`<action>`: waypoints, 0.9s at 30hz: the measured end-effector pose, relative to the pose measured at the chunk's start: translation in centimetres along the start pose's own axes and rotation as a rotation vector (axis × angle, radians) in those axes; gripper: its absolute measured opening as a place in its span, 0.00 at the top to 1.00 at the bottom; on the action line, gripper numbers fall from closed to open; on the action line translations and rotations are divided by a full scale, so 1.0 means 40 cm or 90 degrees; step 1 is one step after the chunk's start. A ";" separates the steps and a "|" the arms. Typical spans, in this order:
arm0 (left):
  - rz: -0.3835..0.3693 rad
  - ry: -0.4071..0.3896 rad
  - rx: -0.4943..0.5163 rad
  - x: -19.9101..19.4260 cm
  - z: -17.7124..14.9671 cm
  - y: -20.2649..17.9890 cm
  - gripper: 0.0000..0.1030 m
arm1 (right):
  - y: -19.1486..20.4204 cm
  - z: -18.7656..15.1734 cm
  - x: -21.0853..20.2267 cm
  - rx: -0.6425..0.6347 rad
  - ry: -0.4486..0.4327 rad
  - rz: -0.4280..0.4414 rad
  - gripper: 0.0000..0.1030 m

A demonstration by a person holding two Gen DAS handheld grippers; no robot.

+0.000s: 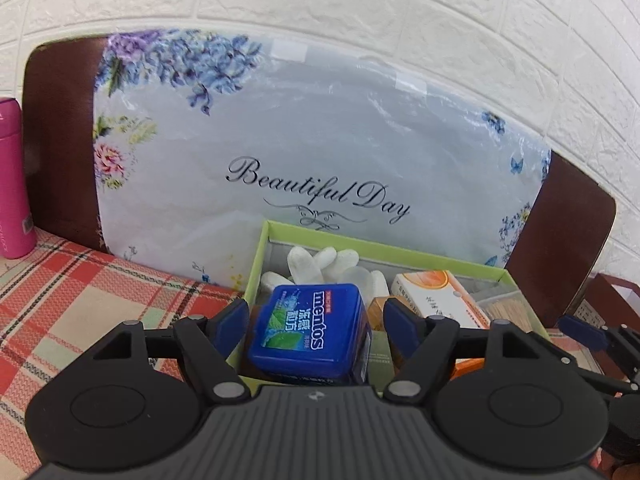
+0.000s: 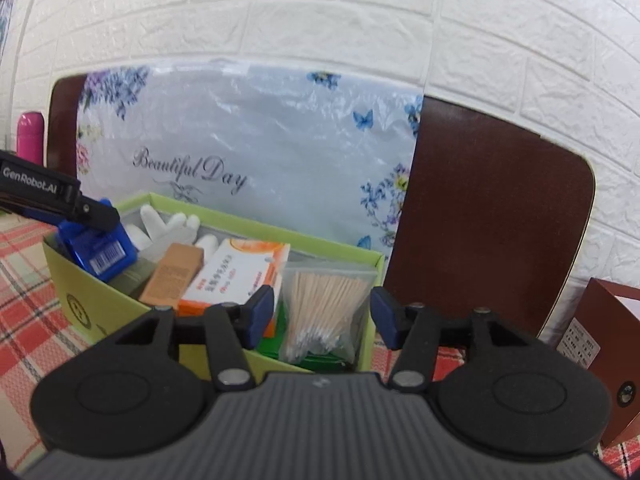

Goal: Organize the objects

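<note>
Mentos, the blue plastic mint box [image 1: 308, 332], sits at the near left end of your light green cardboard box [image 1: 384, 250] on the red plaid tabletop [image 1: 80, 300]. Your left tool [image 1: 316, 320] straddles it with its blue pads apart; a sliver of gap shows on each side, so nothing is clamped. From the right wrist you see that same tool [image 2: 90, 220] from the side, low over the mint box [image 2: 104, 254], whose barcode face the left view never shows.

Your right tool [image 2: 322, 314] has its jaws apart around a clear bag of cotton swabs [image 2: 326, 312] standing at the right end of the green box [image 2: 96, 300]; the pads look clear of the plastic, though the blur there makes that uncertain. The left wrist catches only the top of the swabs, behind the orange and white carton [image 1: 436, 296].

Between the two tools lie that carton [image 2: 240, 270], a tan cardboard packet [image 2: 172, 276] and white rubber gloves [image 2: 168, 228] at the back. The green box's far wall stands close against a plastic-wrapped floral board reading "Beautiful Day" [image 1: 320, 140], leaving little room behind; open plaid cloth lies to the left. A reddish-brown box [image 2: 608, 344] stands off the right end, cut by the frame, and a pink bottle [image 1: 12, 180] stands far left. Whatever lies under the mint box is hidden.
</note>
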State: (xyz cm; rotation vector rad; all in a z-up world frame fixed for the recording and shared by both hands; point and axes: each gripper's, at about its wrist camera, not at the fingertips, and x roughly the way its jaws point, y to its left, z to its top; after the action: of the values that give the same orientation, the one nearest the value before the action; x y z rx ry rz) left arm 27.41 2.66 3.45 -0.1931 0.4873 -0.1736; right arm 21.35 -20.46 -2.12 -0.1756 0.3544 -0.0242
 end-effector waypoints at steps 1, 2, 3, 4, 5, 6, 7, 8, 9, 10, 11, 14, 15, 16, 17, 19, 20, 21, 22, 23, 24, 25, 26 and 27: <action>0.003 -0.002 -0.001 -0.006 0.001 -0.001 0.22 | 0.002 0.006 0.007 -0.008 0.005 0.005 0.52; 0.005 0.000 -0.002 -0.012 0.003 -0.002 0.21 | 0.005 0.009 0.020 -0.010 0.019 0.012 0.56; 0.006 0.000 -0.002 -0.018 0.003 -0.003 0.21 | 0.005 0.010 0.034 -0.005 0.034 0.025 0.56; 0.007 -0.001 -0.002 -0.027 0.002 -0.004 0.21 | 0.004 0.009 0.049 0.009 0.050 0.043 0.56; 0.008 0.000 0.000 -0.037 0.001 -0.006 0.21 | 0.000 0.008 0.058 0.025 0.059 0.056 0.56; 0.010 0.001 0.001 -0.050 -0.001 -0.008 0.21 | -0.004 0.009 0.059 0.042 0.062 0.064 0.56; 0.013 -0.001 0.002 -0.063 -0.004 -0.010 0.21 | -0.006 0.011 0.052 0.051 0.063 0.065 0.56; 0.017 -0.005 0.003 -0.080 -0.009 -0.014 0.21 | -0.009 0.014 0.038 0.057 0.056 0.062 0.52; 0.023 -0.007 0.005 -0.098 -0.015 -0.020 0.20 | -0.011 0.015 0.019 0.062 0.046 0.058 0.48; 0.029 -0.006 0.009 -0.116 -0.021 -0.028 0.18 | -0.013 0.019 -0.004 0.067 0.038 0.056 0.35; 0.035 -0.002 0.014 -0.131 -0.028 -0.037 0.17 | -0.016 0.022 -0.029 0.074 0.031 0.053 0.18; 0.056 0.022 0.036 -0.183 -0.060 -0.077 0.14 | -0.024 0.022 -0.112 0.102 0.009 0.043 0.00; 0.061 0.028 0.046 -0.201 -0.074 -0.090 0.14 | -0.025 0.020 -0.139 0.109 0.010 0.048 0.00; 0.064 0.034 0.057 -0.217 -0.088 -0.100 0.13 | -0.024 0.017 -0.165 0.116 0.014 0.055 0.00; 0.067 0.041 0.066 -0.233 -0.102 -0.111 0.13 | -0.022 0.012 -0.188 0.121 0.018 0.059 0.00; 0.073 0.055 0.079 -0.262 -0.132 -0.126 0.13 | -0.016 -0.004 -0.237 0.128 0.025 0.064 0.00; 0.074 0.061 0.082 -0.275 -0.147 -0.131 0.13 | -0.012 -0.013 -0.257 0.129 0.030 0.064 0.00; 0.072 0.068 0.082 -0.285 -0.161 -0.134 0.13 | -0.007 -0.023 -0.276 0.130 0.035 0.063 0.00; 0.069 0.077 0.081 -0.294 -0.175 -0.136 0.13 | -0.003 -0.035 -0.297 0.131 0.040 0.061 0.00; 0.066 0.088 0.080 -0.301 -0.188 -0.137 0.13 | 0.001 -0.047 -0.315 0.135 0.046 0.058 0.00; 0.066 0.099 0.077 -0.307 -0.200 -0.138 0.13 | 0.005 -0.060 -0.330 0.140 0.052 0.055 0.00; 0.070 0.108 0.075 -0.314 -0.213 -0.139 0.13 | 0.007 -0.072 -0.342 0.146 0.059 0.053 0.00; 0.075 0.114 0.072 -0.320 -0.224 -0.138 0.13 | 0.009 -0.083 -0.352 0.154 0.068 0.052 0.00; 0.082 0.120 0.071 -0.329 -0.237 -0.138 0.13 | 0.012 -0.094 -0.360 0.162 0.077 0.050 0.00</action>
State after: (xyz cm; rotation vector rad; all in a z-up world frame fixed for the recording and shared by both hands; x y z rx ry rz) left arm 10.75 -1.27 2.36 -0.0360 0.6743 -0.0925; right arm 6.55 -19.84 -0.72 0.0915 0.4752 -0.0026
